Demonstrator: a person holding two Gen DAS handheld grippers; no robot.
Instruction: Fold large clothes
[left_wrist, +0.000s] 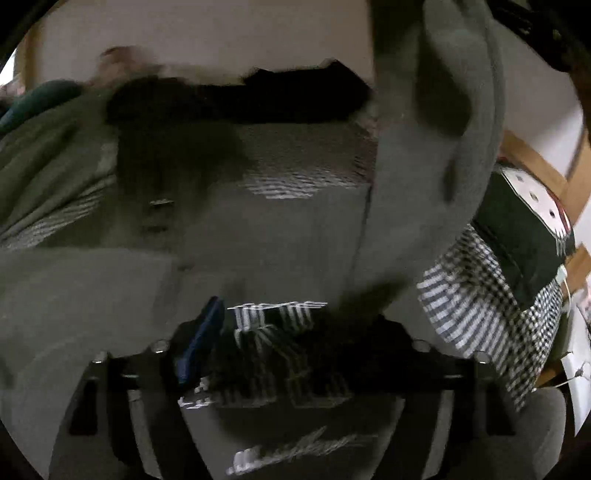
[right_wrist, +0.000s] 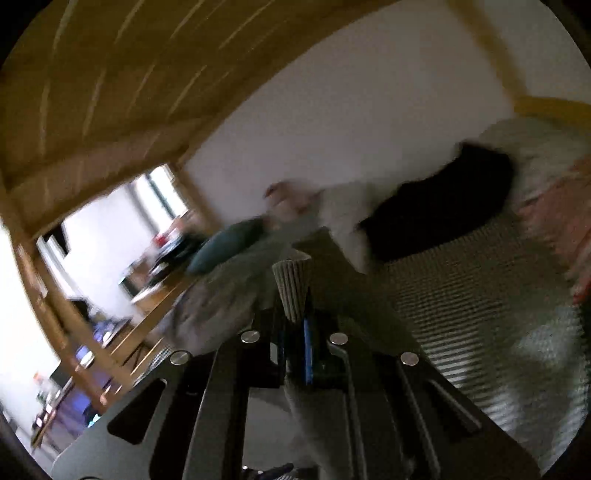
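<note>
Both views are smeared by motion blur. In the right wrist view, the right gripper (right_wrist: 295, 325) has its jaws closed tight on a ribbed cuff (right_wrist: 291, 291) of a large grey-green fleece garment (right_wrist: 229, 295); the cuff stands up out of the jaws, and the cloth trails away to the left of them and down beneath them. Beyond the jaws lies a bed with a finely striped cover (right_wrist: 461, 280), a black cushion (right_wrist: 439, 214) on it ahead and to the right, a teal pillow (right_wrist: 225, 247) ahead and to the left, and a plain white wall (right_wrist: 332, 122) behind under a slatted wooden ceiling (right_wrist: 110, 74).

In the left wrist view, the left gripper (left_wrist: 291, 354) has its jaws standing wide apart, one blue-padded finger (left_wrist: 199, 343) visible at the left. Between them lies only blurred black-and-white striped fabric (left_wrist: 277, 332); nothing appears pinched, though the blur leaves contact uncertain. The same grey-green garment (left_wrist: 424, 166) hangs in a long fold above and to the right of these jaws and spreads across the bed ahead of them. A black-and-white checked cloth (left_wrist: 491, 306) lies to the right of the jaws, well clear of them.
</note>
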